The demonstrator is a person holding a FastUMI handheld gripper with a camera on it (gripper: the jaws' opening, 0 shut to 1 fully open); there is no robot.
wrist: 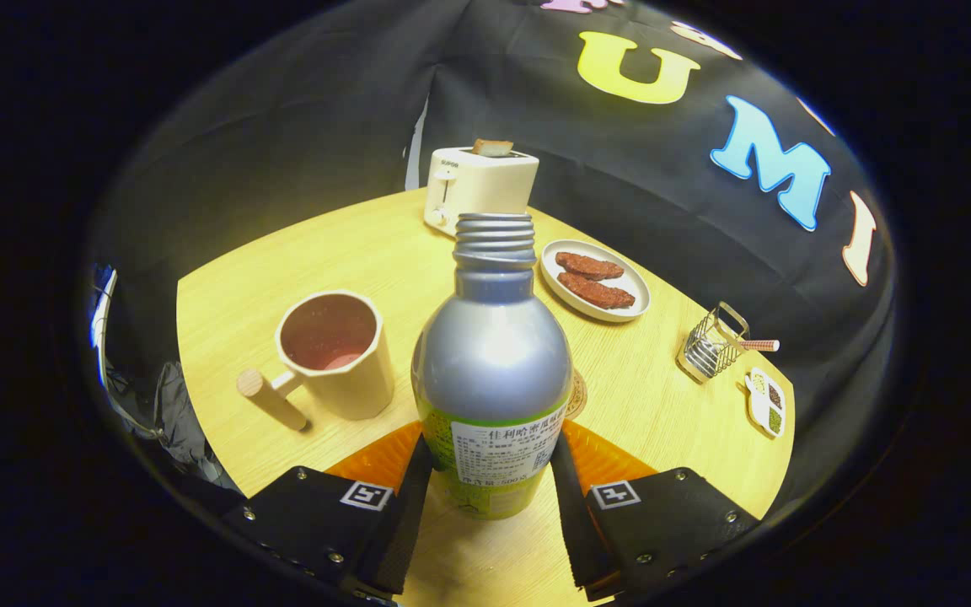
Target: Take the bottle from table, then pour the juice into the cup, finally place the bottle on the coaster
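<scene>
- Two fingers of the gripper flank the lower body of a silver metal bottle, one on each side; both appear pressed against it, jaws spread just the bottle's width.
- Upright and uncapped, the bottle shows a bare threaded neck and a green and white label low down between the fingers.
- Whether the bottle's base rests on the round wooden table or sits slightly above it cannot be told.
- One beige cup with a wooden peg handle stands just beside the bottle on the left, apart from it, holding reddish liquid.
- Part of a round coaster shows just behind the bottle's right side.
- Beyond the bottle, a cream toaster carries a slice of bread in its slot.
- Right of the toaster, a pale plate holds two brown pieces of food.
- Farther right, near the table's edge, sit a wire rack and a small divided dish.
</scene>
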